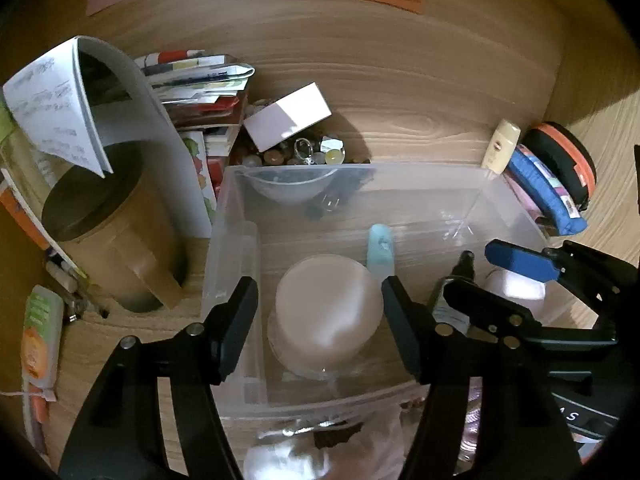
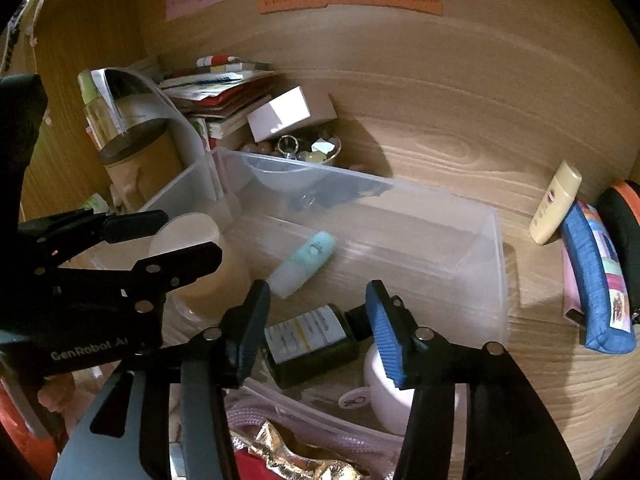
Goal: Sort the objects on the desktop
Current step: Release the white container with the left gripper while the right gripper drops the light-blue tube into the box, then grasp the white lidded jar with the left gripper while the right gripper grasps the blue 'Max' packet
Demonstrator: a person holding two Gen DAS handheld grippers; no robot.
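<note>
**deskrat:** So where were you in the sort at that point?

**me:** Mid-fill, I'd say. The clear bin (image 1: 424,176) sat in the middle of the surface (image 1: 400,92) and already had stuff in it: a pale round jar (image 1: 326,312) on its near-left side, a mint tube (image 2: 304,262) lying flat in the middle, a dark bottle (image 2: 312,340) on its side and a white tub (image 2: 394,392) near-right.

**deskrat:** Were you carrying anything?

**me:** Nope. My left gripper (image 1: 320,324) had its jaws wide apart, one on each side of the jar, and as far as I could tell not touching it. My right gripper (image 2: 316,320) was the same story, jaws spread over the dark bottle with nothing clamped, blue pad close against the white tub.

**deskrat:** So what next?

**me:** My guess was more pickups. A cream bottle (image 2: 556,204) and a blue pouch (image 2: 600,284) were outside the bin, far right. The right jaws would've needed to lift clear of the bin wall and swing right to the cream bottle.
</note>
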